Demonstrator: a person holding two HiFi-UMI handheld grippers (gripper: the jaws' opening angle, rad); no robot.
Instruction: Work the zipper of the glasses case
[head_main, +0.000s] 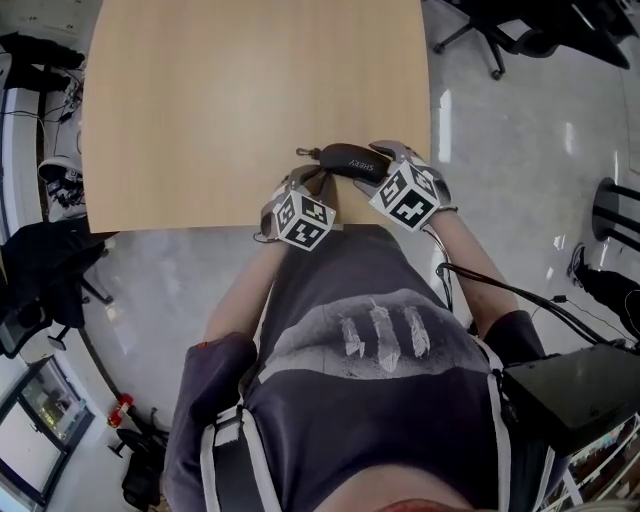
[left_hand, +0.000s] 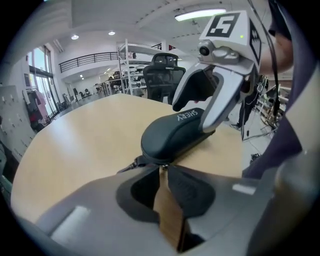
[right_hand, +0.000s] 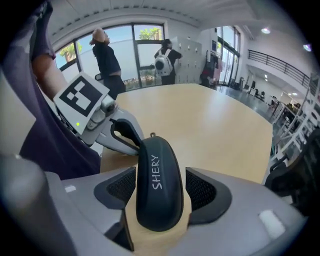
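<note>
The right gripper (right_hand: 160, 176) stands wide astride the dark glasses case (right_hand: 158, 195) (pads just clear of its sides) on the table (head_main: 250, 100). The left gripper (left_hand: 164, 175) pinches the zipper pull (left_hand: 163, 168) narrowly.

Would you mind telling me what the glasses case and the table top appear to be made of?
Glasses case: probably a moulded shell in matte black fabric or faux leather; dull sheen, printed white lettering.
Table top: likely light wood-look laminate, possibly veneer; even pale grain, smooth, faintly glossy.
</note>
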